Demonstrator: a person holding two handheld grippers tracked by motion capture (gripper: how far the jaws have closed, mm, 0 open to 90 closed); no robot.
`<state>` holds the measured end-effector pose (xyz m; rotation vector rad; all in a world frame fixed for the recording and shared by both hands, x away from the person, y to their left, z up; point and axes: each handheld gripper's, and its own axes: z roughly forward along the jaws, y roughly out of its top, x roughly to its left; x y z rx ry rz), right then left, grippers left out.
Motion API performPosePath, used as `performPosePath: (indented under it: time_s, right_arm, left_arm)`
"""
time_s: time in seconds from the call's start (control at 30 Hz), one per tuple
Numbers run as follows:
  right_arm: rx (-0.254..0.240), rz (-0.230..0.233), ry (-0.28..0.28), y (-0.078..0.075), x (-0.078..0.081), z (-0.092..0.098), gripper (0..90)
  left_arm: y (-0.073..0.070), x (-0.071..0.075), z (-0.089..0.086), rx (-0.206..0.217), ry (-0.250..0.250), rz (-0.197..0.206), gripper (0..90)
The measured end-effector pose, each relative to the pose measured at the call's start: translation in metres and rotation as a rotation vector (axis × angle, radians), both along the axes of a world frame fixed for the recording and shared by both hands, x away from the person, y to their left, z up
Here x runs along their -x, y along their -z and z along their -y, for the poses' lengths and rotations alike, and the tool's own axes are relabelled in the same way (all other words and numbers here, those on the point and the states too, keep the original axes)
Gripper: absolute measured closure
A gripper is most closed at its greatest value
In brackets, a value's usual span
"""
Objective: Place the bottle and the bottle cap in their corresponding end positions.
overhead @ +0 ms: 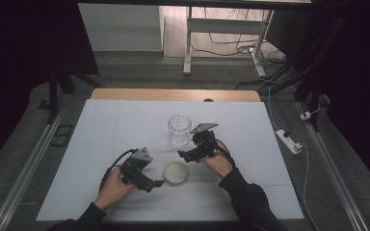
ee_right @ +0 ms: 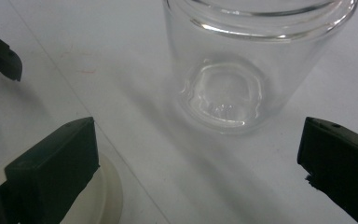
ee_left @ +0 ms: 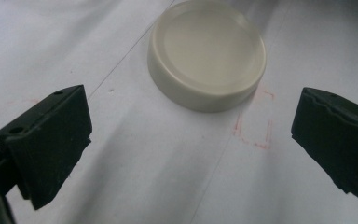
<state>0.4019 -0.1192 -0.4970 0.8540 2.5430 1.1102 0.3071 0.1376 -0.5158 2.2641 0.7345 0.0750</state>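
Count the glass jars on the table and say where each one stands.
1. The glass jar stands upright and lidless near the table's middle, just beyond the cream lid and beside the right gripper.

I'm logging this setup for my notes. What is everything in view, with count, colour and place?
Clear glass jar: one, transparent, upright and lidless, mid-table.
Round cream lid: one, off-white, flat on the table, nearer the person than the jar.
White table cover: one, white, over the tabletop.
White power strip: one, on the floor right of the table.
Left claw: one, black, jaws apart, beside the lid.
Right claw: one, black, jaws apart, beside the jar.
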Motion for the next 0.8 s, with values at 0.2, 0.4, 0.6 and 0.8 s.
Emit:
performPosePath:
  time_s: [0.2,0.4,0.6,0.8]
  right_arm:
    - [-0.008,0.014,0.000,-0.004,0.010,0.006,0.0]
    - [-0.007,0.018,-0.001,-0.006,0.021,0.013,0.0]
    - [-0.003,0.027,-0.007,-0.007,0.033,0.017,0.0]
    - [0.010,0.035,-0.013,-0.007,0.045,0.022,0.0]
  left_arm:
    - [-0.002,0.006,-0.008,0.010,-0.018,-0.001,0.0]
    - [-0.004,0.013,-0.017,0.018,-0.033,-0.003,0.0]
    - [-0.005,0.022,-0.027,0.018,-0.049,-0.003,0.0]
    - [-0.007,0.032,-0.042,0.022,-0.076,0.003,0.0]
